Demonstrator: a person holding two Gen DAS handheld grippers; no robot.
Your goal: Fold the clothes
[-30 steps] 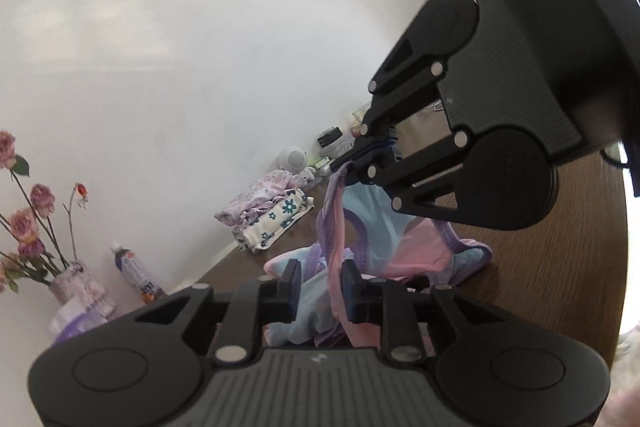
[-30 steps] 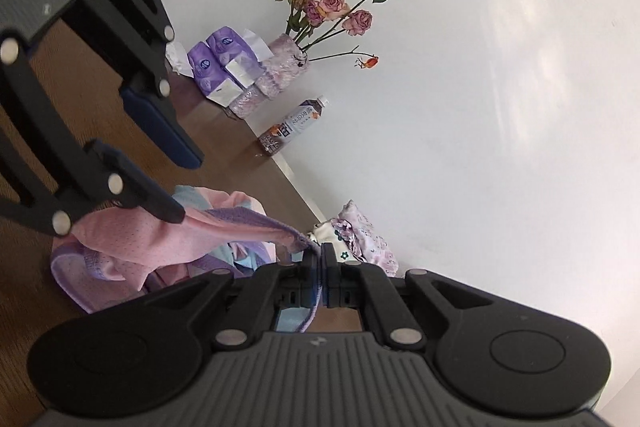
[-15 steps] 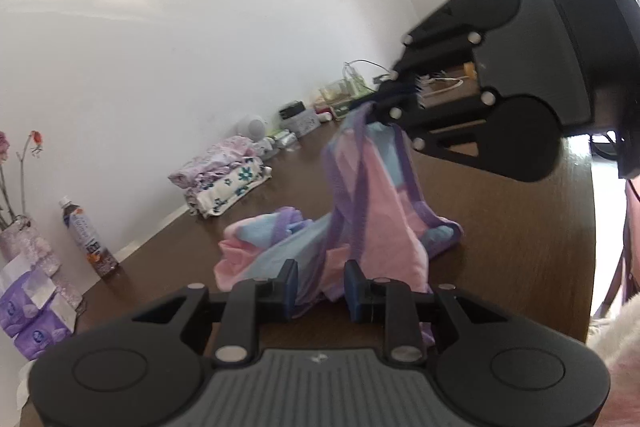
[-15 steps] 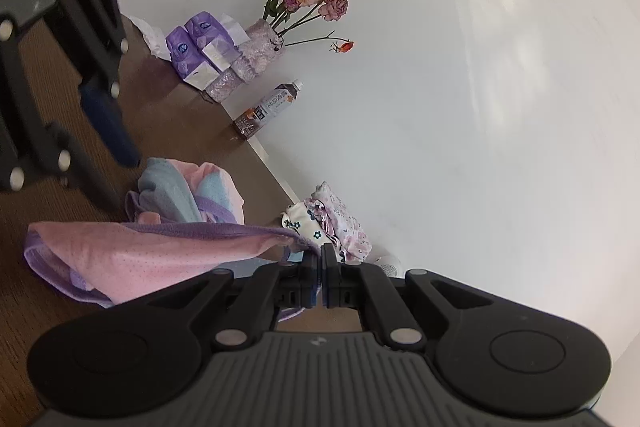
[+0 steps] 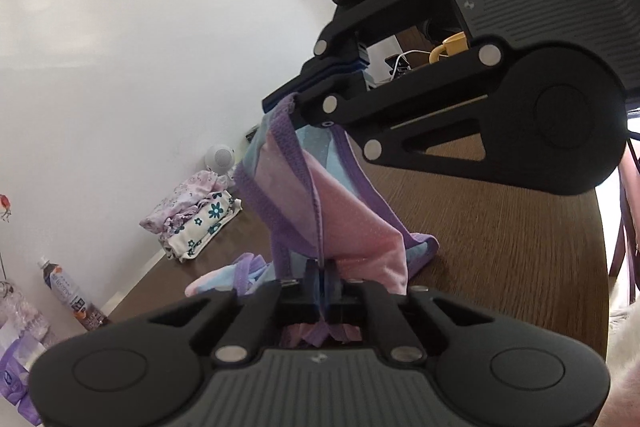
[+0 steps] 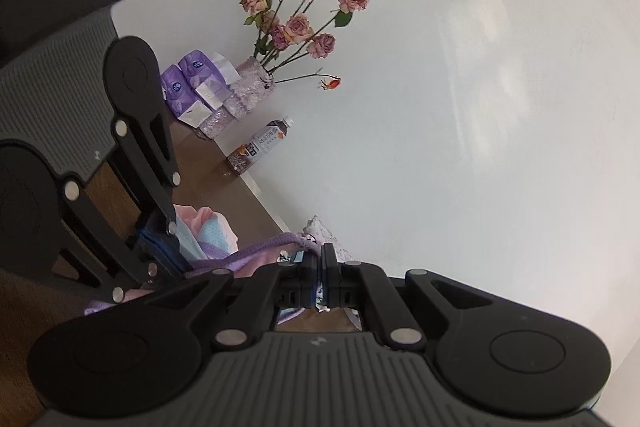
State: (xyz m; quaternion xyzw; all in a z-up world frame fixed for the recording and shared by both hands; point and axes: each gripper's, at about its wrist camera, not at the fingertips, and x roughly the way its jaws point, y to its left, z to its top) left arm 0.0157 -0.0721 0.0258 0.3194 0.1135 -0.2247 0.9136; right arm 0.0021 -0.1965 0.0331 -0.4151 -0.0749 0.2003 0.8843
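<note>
Left wrist view. The left claw (image 5: pixel 322 283) sits at bottom centre, its jaws pressed together on the purple trim of a pink-and-blue garment (image 5: pixel 344 227). The right claw (image 5: pixel 294 103) comes in from the upper right of the frame and is clamped on another part of the same purple trim. The garment hangs between the two claws, lifted; its lower hem trails close to the brown bench (image 5: pixel 500 227), and contact there cannot be told. A second pink-and-blue garment (image 5: pixel 236 273) lies crumpled on the bench at lower centre left, not yet folded. Further back toward the wall, centre left, a stack of folded clothes (image 5: pixel 196 219) rests on the bench; that part of the job looks done. A bottle (image 5: pixel 66 291) stands at lower left, a small white round object (image 5: pixel 221 157) beyond the stack.

Right wrist view. The right claw (image 6: pixel 320 259) is at bottom centre, closed on the purple trim. The left claw (image 6: pixel 160 247) enters from the left of the frame, gripping the garment (image 6: pixel 216 239) at lower left centre. A vase of dried roses (image 6: pixel 256 87) and purple tissue packs (image 6: pixel 188 87) sit at upper centre left, the bottle (image 6: pixel 260 145) beside them.

Judgement: some pieces are folded, one is in hand and not yet laid flat, and at least one more waits.
</note>
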